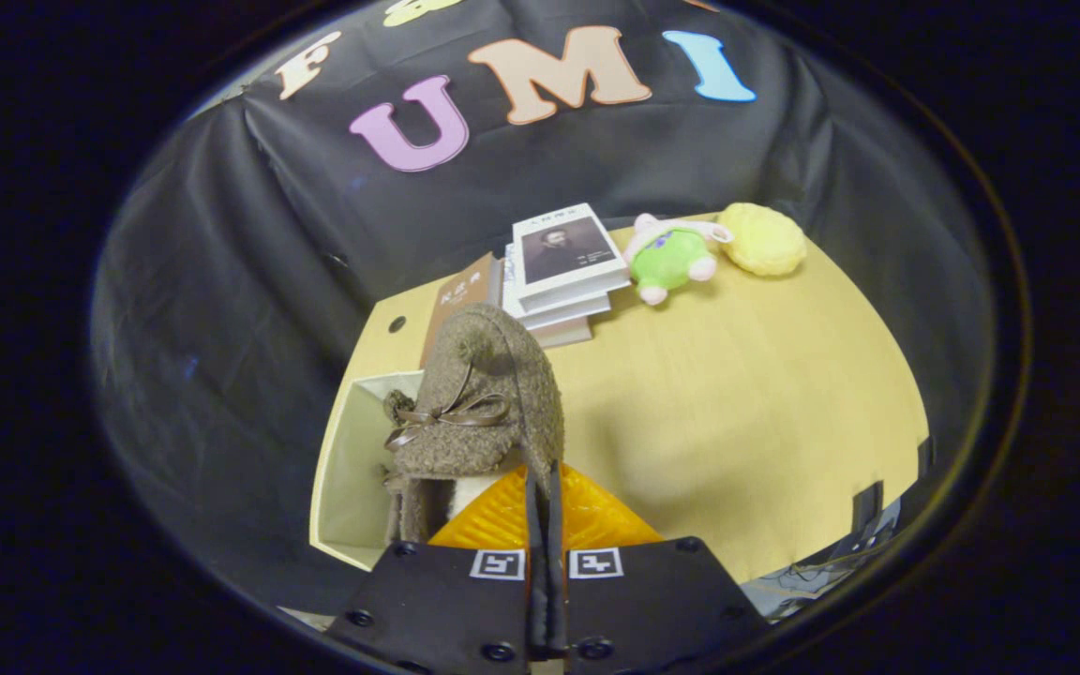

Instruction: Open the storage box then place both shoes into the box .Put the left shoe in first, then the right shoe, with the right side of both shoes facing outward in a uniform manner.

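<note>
- Your gripper is pinched nearly closed on the edge of the brown fuzzy shoe.
- The shoe hangs over the open storage box on the table.
- Next, likely lower it in, right side outward; another shoe seems already inside.

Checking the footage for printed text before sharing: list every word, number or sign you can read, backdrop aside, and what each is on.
White book with a portrait cover, top of the stack: a short line above the portrait, too blurred to read.
Brown book beside the stack: pale vertical characters, too small to read.
Two square black-and-white markers on the gripper, whose fingers pinch the brown fuzzy bow shoe: patterns, no words.
</note>
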### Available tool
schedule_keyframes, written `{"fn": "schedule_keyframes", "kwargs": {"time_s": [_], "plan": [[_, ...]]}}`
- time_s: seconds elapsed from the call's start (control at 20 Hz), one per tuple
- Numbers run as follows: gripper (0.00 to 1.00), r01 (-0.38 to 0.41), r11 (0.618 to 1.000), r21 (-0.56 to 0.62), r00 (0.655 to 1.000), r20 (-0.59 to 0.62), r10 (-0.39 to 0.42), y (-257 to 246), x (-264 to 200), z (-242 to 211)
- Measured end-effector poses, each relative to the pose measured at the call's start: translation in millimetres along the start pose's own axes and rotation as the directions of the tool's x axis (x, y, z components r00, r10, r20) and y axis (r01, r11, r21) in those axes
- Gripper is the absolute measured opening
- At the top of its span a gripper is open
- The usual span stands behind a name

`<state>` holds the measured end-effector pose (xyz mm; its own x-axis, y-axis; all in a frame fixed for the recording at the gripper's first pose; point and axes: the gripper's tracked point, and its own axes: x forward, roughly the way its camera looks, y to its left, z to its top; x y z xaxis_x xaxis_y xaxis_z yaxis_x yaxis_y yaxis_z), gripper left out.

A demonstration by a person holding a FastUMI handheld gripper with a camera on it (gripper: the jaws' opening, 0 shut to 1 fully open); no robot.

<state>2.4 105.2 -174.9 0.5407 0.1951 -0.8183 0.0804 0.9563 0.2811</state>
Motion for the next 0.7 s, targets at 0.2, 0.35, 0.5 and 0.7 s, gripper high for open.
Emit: {"fn": "schedule_keyframes", "kwargs": {"time_s": [0.2,0.35,0.5,0.7], "plan": [[0.04,-0.025,1.0,-0.007,1.0,-0.017,0.025,30.5,9.6,-8.9],[0.04,-0.048,0.999,-0.006,0.998,-0.034,0.048,53.5,17.8,-19.1],[0.04,-0.058,0.998,-0.006,0.997,-0.054,0.057,70.3,28.3,-31.2],[0.03,-0.053,0.999,0.011,0.998,-0.046,0.053,81.0,34.0,-31.7]]}}
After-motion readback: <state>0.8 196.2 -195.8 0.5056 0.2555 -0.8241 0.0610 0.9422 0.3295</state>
